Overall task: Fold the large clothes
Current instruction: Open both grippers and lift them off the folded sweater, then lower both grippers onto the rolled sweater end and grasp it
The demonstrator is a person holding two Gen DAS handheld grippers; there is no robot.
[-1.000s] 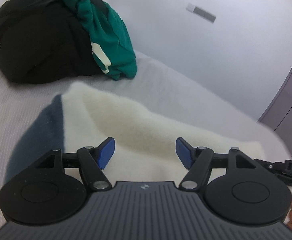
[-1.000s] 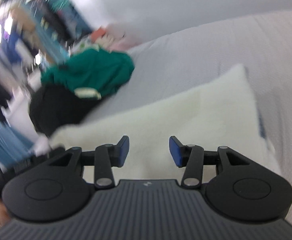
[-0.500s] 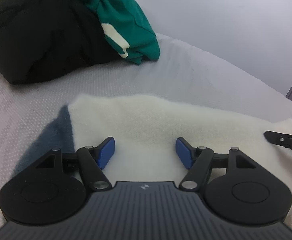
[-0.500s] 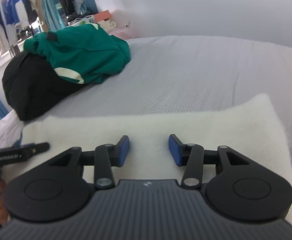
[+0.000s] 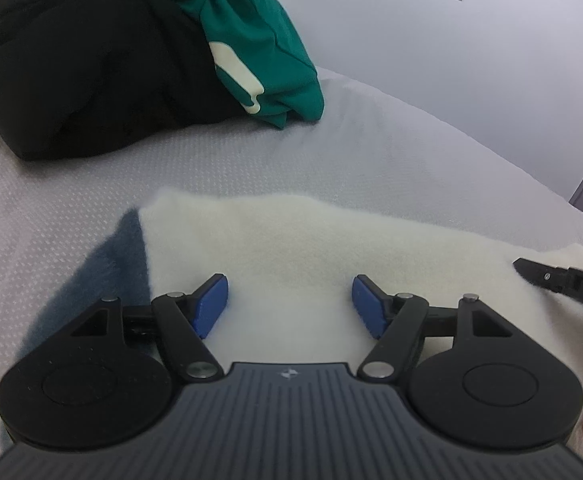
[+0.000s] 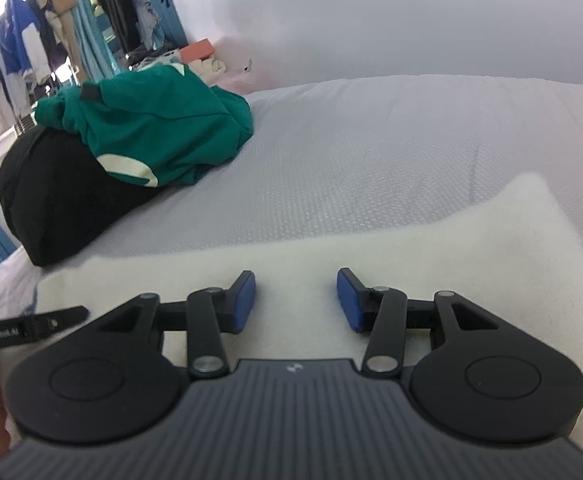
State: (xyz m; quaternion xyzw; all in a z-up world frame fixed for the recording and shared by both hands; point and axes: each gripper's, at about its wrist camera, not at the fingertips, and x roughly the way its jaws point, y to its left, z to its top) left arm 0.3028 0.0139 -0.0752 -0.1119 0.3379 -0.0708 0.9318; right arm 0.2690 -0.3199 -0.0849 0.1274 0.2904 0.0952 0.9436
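My left gripper point(image 5: 289, 304) and right gripper point(image 6: 296, 300) both hang parted and empty over the cream fleece garment point(image 5: 331, 248), flat on the grey bed point(image 6: 371, 152). Beyond, well apart: a green garment point(image 6: 159, 128) atop a black heap point(image 5: 91, 72); nothing between obstructs.

It looks like a bedroom or a clothes room: a bed point(image 6: 391, 168) with a grey textured cover, a pile of clothes point(image 6: 147, 136) on it (green on black), and hanging clothes point(image 6: 23, 52) behind.
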